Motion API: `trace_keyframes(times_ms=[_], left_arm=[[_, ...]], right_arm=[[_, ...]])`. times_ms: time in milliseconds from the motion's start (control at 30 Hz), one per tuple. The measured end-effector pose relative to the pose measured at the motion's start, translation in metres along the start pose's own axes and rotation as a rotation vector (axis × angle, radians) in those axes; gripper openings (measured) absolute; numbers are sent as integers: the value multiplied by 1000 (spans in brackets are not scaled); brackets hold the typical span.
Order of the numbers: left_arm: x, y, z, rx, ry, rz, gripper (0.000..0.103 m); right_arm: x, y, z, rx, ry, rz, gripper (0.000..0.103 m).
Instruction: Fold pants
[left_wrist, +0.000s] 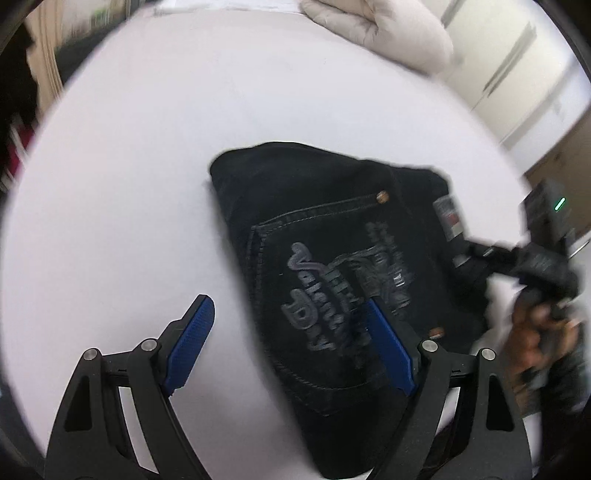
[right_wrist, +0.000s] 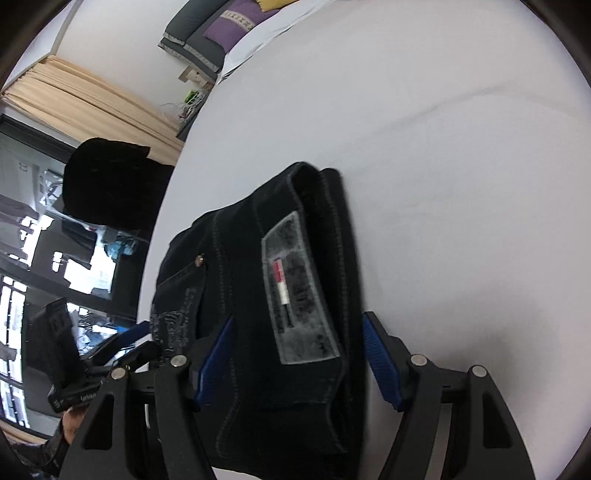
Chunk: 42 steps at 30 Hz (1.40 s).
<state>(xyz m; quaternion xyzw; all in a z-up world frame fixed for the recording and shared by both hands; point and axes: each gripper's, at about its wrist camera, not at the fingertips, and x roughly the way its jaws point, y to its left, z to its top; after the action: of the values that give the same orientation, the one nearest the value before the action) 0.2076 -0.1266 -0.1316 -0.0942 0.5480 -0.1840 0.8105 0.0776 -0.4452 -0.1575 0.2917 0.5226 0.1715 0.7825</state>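
Note:
Folded black jeans (left_wrist: 332, 236) lie on the white bed sheet (left_wrist: 147, 166), back pocket with grey lettering facing up. My left gripper (left_wrist: 291, 332) hovers open over the pocket's near-left edge, one blue pad (left_wrist: 195, 332) above the sheet, the other above the denim. In the right wrist view the jeans (right_wrist: 240, 258) show their waistband with a grey label (right_wrist: 299, 291). My right gripper (right_wrist: 297, 362) stands open astride the waistband, its blue pads (right_wrist: 380, 362) not pressing the cloth. A hand holds the right gripper (left_wrist: 535, 266) at the jeans' right end.
A beige padded cover (left_wrist: 376, 33) lies at the bed's far end, with white wardrobe doors (left_wrist: 517, 62) beyond. In the right wrist view dark and purple pillows (right_wrist: 221, 29) lie far off. A black-draped shape (right_wrist: 107, 184), a curtain (right_wrist: 92, 96) and a window stand left of the bed.

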Motion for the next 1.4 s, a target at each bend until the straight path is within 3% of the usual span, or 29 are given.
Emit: trace_keyframes(times_ms=[133,267,333,533,667,867,1033,1233,1400], left_arm=[[23,21,-1,-134,92,-165,83],[32,15,-2,-116,105,-198,81],[37,10,1,-101,117,-187,68],[41,6,11,-101,127,-205,43],[42,5,15,-103,116,-236,33],[35,11,15,-132,84,-300,25],[7,22,25,-138,19,-335,24],[-30,61,41,-147,-57,-312,24],[-40,109,39,-189,-71,-250,24]], right_arm=[[6,-2,-1,16,12,30,72],[6,-1,-4,5,21,-15,59],[5,-2,-5,6,24,-46,50],[1,12,-7,-20,14,-96,31],[-4,20,-9,-31,-8,-113,23],[-21,31,-15,3,-62,-75,20],[-31,67,-11,-48,-94,-45,19],[-5,105,5,-74,-73,18,19],[39,138,16,-111,-30,40,19]])
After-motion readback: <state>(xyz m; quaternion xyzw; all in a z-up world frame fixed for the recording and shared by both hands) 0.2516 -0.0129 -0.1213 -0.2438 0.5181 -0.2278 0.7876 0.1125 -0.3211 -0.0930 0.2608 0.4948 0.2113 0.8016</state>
